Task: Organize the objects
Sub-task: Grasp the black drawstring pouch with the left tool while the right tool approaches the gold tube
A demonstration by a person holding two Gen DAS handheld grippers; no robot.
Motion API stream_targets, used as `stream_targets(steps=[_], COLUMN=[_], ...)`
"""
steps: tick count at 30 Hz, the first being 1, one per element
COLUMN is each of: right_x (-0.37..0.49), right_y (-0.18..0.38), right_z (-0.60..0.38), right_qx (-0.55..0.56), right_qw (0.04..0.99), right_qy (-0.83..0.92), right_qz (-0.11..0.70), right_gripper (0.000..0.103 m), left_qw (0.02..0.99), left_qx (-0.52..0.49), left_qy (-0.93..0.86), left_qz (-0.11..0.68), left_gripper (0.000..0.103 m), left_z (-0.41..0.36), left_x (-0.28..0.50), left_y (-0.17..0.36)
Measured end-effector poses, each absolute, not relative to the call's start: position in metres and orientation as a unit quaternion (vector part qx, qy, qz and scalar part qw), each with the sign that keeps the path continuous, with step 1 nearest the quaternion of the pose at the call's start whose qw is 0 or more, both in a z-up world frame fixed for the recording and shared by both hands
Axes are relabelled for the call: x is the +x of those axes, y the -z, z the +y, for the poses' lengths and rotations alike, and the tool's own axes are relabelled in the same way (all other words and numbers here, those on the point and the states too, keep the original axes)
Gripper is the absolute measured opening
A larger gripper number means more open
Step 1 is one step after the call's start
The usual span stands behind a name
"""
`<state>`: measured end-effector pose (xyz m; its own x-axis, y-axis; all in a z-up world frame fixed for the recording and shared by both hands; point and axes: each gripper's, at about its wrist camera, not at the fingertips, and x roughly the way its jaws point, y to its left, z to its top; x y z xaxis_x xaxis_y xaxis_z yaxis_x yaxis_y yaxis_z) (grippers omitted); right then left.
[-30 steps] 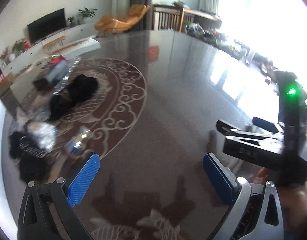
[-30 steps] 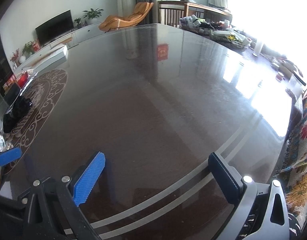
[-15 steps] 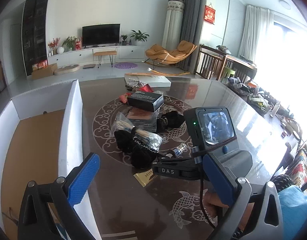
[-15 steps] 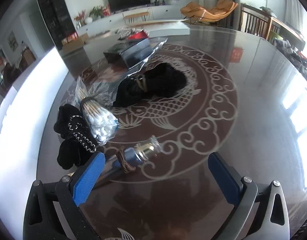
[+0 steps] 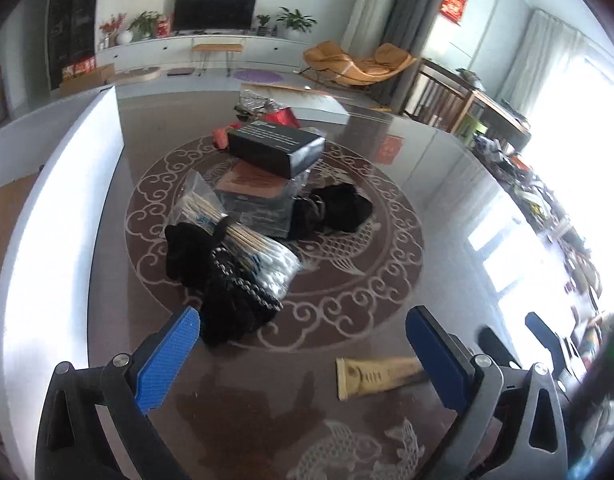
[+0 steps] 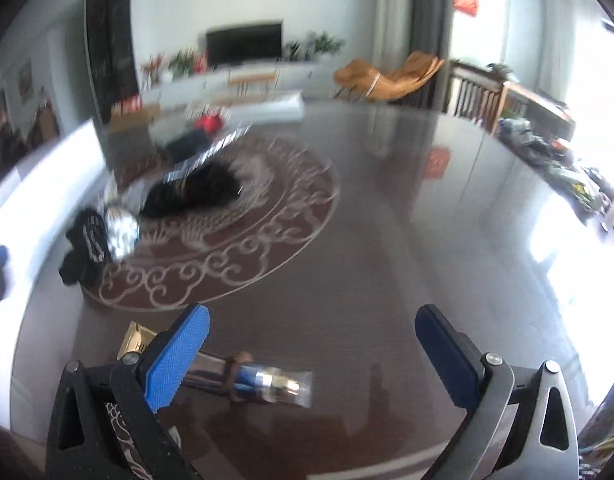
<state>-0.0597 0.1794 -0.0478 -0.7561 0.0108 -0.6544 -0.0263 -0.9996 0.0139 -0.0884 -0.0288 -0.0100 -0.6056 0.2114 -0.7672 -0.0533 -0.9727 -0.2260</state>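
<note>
A heap of objects lies on the round patterned part of the dark glass table (image 5: pixel 427 208): a black box (image 5: pixel 276 147) on a brown packet, a bag of cotton swabs (image 5: pixel 243 242), black gloves (image 5: pixel 227 292) and a black cloth bundle (image 5: pixel 339 210). A yellow tube (image 5: pixel 377 372) lies close to my left gripper (image 5: pixel 303 354), which is open and empty. My right gripper (image 6: pixel 311 346) is open and empty above a clear-wrapped blue bottle (image 6: pixel 263 384). The black gloves (image 6: pixel 85 246) show blurred at the left.
A white board wall (image 5: pixel 67 200) stands along the table's left side. The right gripper's body (image 5: pixel 547 344) shows at the left view's right edge. Clutter (image 6: pixel 555 156) lines the table's far right edge. A TV, cabinet and orange chair stand behind.
Both cameras have swung. The left view has drawn nearer the heap and the right gripper has left its centre. The right view has pulled back, so the bottle now lies between its fingers.
</note>
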Motion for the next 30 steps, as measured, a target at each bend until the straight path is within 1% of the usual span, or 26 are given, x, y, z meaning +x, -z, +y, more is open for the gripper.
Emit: stream_targets(steps=[4,8,9,10,11,12,13,16,19,23,25,27,30], right_x=[-0.047,-0.046,-0.050,-0.051,-0.050,-0.047,-0.048,-0.050,-0.047,-0.041,-0.036,-0.029,-0.035], right_y=[0.031,0.031,0.030,0.029,0.028,0.029,0.031,0.032,0.034,0.038,0.039,0.043,0.053], right_z=[0.192,0.196,0.198,0.198,0.199,0.200,0.200,0.204,0.211,0.212,0.206,0.197,0.177], right_qx=[-0.326,-0.337,-0.340,-0.342,-0.342,-0.342,-0.341,-0.347,-0.359,-0.390,-0.406,-0.425,-0.457], right_qw=[0.013,0.007,0.005,0.002,-0.001,-0.001,-0.001,0.000,-0.013,-0.066,-0.116,-0.175,-0.224], right_qy=[-0.945,-0.941,-0.939,-0.938,-0.938,-0.938,-0.938,-0.935,-0.928,-0.908,-0.892,-0.869,-0.841], right_qz=[0.022,0.042,0.048,0.053,0.058,0.062,0.066,0.078,0.102,0.136,0.159,0.184,0.184], right_gripper=[0.103,0.103,0.103,0.103,0.103,0.103,0.103,0.103,0.103,0.103,0.103,0.103,0.103], left_qw=[-0.008,-0.016,-0.012,-0.010,-0.008,0.000,0.013,0.039,0.095,0.137,0.130,0.125,0.126], left_qx=[-0.471,-0.483,-0.472,-0.461,-0.454,-0.451,-0.449,-0.452,-0.469,-0.476,-0.476,-0.480,-0.478], left_qy=[-0.878,-0.870,-0.876,-0.882,-0.887,-0.889,-0.890,-0.889,-0.877,-0.868,-0.870,-0.868,-0.869], left_qz=[-0.086,-0.092,-0.095,-0.093,-0.087,-0.084,-0.083,-0.057,-0.041,-0.015,-0.006,-0.019,-0.028], left_gripper=[0.103,0.103,0.096,0.077,0.067,0.051,0.047,0.045,0.045,0.047,0.056,0.063,0.065], left_z=[-0.045,-0.060,-0.063,-0.065,-0.067,-0.067,-0.067,-0.055,-0.036,-0.019,-0.020,-0.027,-0.033], left_x=[-0.134,-0.145,-0.142,-0.139,-0.137,-0.135,-0.134,-0.126,-0.098,-0.052,-0.040,-0.039,-0.038], left_y=[0.042,0.061,0.060,0.059,0.059,0.059,0.060,0.063,0.061,0.059,0.061,0.066,0.067])
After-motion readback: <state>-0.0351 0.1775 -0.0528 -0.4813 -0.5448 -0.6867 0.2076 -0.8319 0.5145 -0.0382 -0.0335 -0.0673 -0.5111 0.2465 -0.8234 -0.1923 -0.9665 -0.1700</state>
